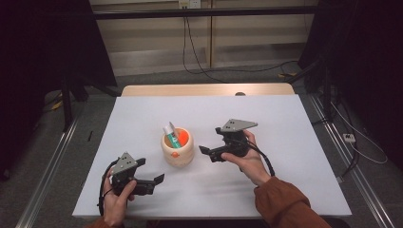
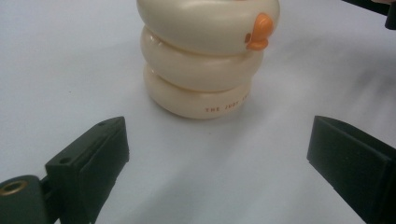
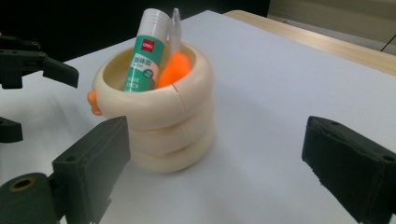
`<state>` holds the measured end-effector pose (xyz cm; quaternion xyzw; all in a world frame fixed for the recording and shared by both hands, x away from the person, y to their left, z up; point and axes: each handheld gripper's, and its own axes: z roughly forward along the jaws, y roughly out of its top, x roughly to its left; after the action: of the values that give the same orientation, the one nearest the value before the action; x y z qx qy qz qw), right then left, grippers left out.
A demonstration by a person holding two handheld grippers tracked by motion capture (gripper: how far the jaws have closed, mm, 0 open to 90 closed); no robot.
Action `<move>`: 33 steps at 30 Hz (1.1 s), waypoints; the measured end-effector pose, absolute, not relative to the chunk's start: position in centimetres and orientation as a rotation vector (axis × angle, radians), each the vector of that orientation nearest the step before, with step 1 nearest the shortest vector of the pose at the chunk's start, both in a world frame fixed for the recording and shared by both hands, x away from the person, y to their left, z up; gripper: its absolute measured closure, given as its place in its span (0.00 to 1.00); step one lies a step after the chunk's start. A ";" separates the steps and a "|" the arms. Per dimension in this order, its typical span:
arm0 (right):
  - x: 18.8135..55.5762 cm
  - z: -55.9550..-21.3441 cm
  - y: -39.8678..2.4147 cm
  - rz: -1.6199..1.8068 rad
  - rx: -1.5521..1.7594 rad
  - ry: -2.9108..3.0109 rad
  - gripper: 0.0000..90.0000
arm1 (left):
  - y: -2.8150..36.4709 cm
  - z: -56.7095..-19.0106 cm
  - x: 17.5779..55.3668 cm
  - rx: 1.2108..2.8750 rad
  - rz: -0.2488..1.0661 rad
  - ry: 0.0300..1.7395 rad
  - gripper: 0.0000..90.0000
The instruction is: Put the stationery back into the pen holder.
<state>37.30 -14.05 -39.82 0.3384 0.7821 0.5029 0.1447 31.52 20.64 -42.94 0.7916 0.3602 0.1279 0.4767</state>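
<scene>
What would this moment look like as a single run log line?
left gripper: open, empty | right gripper: open, empty | cream holder: upright between them, untouched | inside: glue stick, orange item

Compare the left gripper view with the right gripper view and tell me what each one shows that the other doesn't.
Left gripper view: small printed lettering low on the cream ringed holder.

Right gripper view: the holder's open top with a green glue stick, a clear pen cap and an orange object inside, plus the table's wooden far edge.

Both: the holder, its orange knob, the white tabletop, and two black jaws standing wide apart.
</scene>
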 end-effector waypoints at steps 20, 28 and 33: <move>34.7 -41.4 -19.9 1.342 1.114 2.202 0.09 | 20.5 -42.9 31.4 1.931 0.327 0.871 0.06; 33.1 -42.0 -22.8 1.319 1.173 2.147 0.09 | 20.5 -42.8 31.3 1.934 0.332 0.872 0.06; 31.7 -42.5 -24.7 1.297 1.219 2.100 0.09 | 20.5 -42.7 31.2 1.929 0.336 0.870 0.06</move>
<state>31.73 -24.69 -42.49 0.4345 0.7485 0.4622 0.1930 31.22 20.47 -42.73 0.7903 0.3563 0.1376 0.4790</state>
